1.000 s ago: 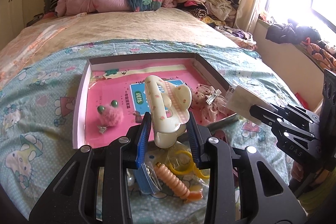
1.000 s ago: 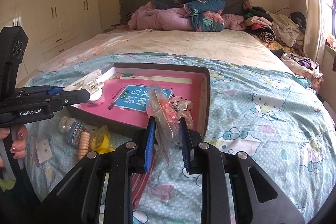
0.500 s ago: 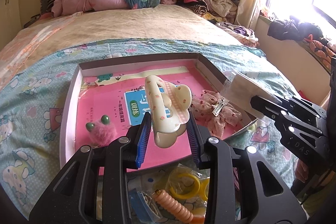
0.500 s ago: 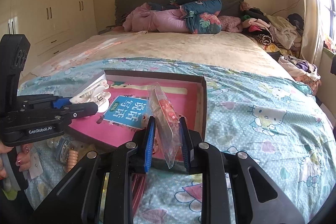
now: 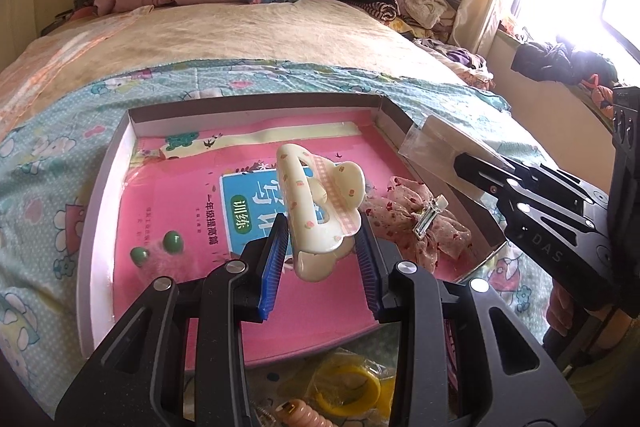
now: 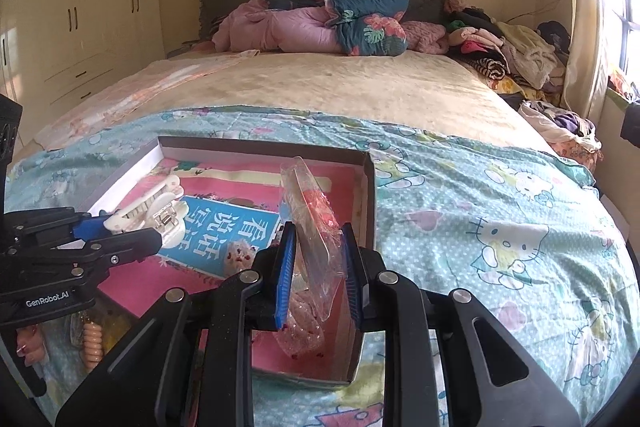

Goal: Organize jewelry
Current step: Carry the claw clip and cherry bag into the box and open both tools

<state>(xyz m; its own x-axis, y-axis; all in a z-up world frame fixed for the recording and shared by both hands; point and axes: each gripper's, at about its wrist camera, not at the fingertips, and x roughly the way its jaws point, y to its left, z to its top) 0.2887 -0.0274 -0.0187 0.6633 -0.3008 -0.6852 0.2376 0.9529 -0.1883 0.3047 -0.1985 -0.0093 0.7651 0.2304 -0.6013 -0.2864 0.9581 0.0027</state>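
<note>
Between our left gripper's (image 5: 322, 247) blue pads sits a cream hair claw clip (image 5: 320, 211), pinched above the pink-lined box (image 5: 120, 163); rigid, glossy plastic, best held across its body. Our right gripper (image 6: 318, 267) nips a limp, slippery clear bag (image 6: 316, 235) over the box's right side.

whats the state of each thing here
left gripper: shut on hair claw
hair claw: held above box
right gripper: shut on clear bag
clear bag: held above box
box: open, on bed
bow clip: lying in box
pompom: lying in box
</note>
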